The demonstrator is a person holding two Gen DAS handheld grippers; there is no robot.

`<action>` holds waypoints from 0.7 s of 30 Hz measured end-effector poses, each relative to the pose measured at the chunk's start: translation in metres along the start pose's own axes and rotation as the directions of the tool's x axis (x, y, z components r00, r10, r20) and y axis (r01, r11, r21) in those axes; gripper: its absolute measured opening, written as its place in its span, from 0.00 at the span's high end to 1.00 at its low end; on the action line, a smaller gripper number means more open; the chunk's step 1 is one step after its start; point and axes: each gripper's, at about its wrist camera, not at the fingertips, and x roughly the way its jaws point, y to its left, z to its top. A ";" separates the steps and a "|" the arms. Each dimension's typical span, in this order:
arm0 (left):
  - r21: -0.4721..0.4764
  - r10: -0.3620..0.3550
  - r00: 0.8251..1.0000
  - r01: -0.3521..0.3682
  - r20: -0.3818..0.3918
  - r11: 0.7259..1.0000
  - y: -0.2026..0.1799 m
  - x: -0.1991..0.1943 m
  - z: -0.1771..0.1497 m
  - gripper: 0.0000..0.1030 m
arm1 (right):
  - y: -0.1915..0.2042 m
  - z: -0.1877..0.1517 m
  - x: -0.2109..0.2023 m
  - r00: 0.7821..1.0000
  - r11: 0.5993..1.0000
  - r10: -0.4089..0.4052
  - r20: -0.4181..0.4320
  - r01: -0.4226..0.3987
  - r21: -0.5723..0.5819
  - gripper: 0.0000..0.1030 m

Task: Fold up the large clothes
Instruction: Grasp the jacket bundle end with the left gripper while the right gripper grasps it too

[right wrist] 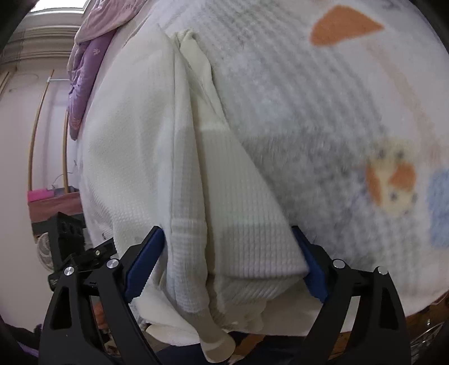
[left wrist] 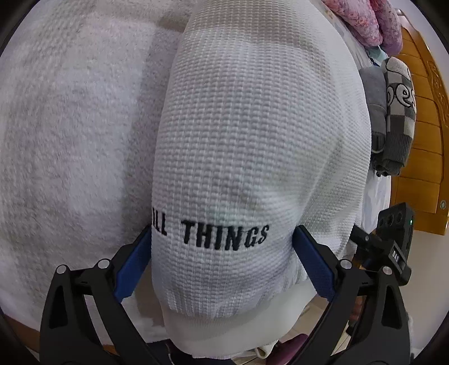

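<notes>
A white waffle-knit sweater (left wrist: pixel 252 134) with black letters "ALL THINGS" lies folded into a long stack on a fluffy white blanket (left wrist: pixel 70 126). My left gripper (left wrist: pixel 221 241) stands with its blue pads on either side of the sweater's near end, jaws wide and fabric between them. In the right wrist view the sweater (right wrist: pixel 134 157) shows folded layers and a ribbed hem. My right gripper (right wrist: pixel 227 255) straddles that thick folded edge the same way, blue pads against both sides. The other gripper's body (left wrist: pixel 393 233) shows at the right edge of the left wrist view.
A folded grey checkered garment (left wrist: pixel 393 118) and pink bedding (left wrist: pixel 364 22) lie at the far right beside a wooden headboard (left wrist: pixel 426 140). In the right wrist view, a purple quilt (right wrist: pixel 84 73) is at top left and the blanket (right wrist: pixel 336 112) has orange and blue prints.
</notes>
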 end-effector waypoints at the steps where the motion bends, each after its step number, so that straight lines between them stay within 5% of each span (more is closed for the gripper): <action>1: -0.003 0.001 1.000 -0.001 0.000 1.000 0.000 0.001 -0.001 0.06 | 0.000 0.001 0.003 0.999 1.000 0.022 -0.024 -0.022 0.009 0.15; 4: -0.004 -0.011 1.000 0.010 -0.013 1.000 0.001 0.004 -0.006 0.06 | 0.007 -0.004 0.016 0.992 0.995 0.095 -0.084 -0.094 0.015 0.15; 7: 0.007 -0.001 1.000 0.001 -0.011 1.000 -0.003 0.009 -0.007 0.06 | 0.018 -0.002 0.024 0.997 0.999 0.046 -0.057 -0.046 -0.004 0.14; 13: 0.010 -0.003 1.000 0.003 -0.017 1.000 -0.005 0.010 -0.006 0.06 | 0.013 -0.010 0.018 0.992 0.992 0.125 -0.033 -0.124 0.023 0.18; 19: 0.015 0.019 0.999 -0.019 -0.035 1.000 -0.014 0.017 0.001 0.06 | 0.002 -0.018 0.027 0.993 0.993 0.108 0.046 -0.110 0.051 0.19; 21: 0.012 0.015 0.999 -0.015 -0.045 1.000 -0.014 0.018 0.003 0.07 | -0.001 -0.020 0.025 0.994 0.992 0.102 0.051 -0.105 0.064 0.30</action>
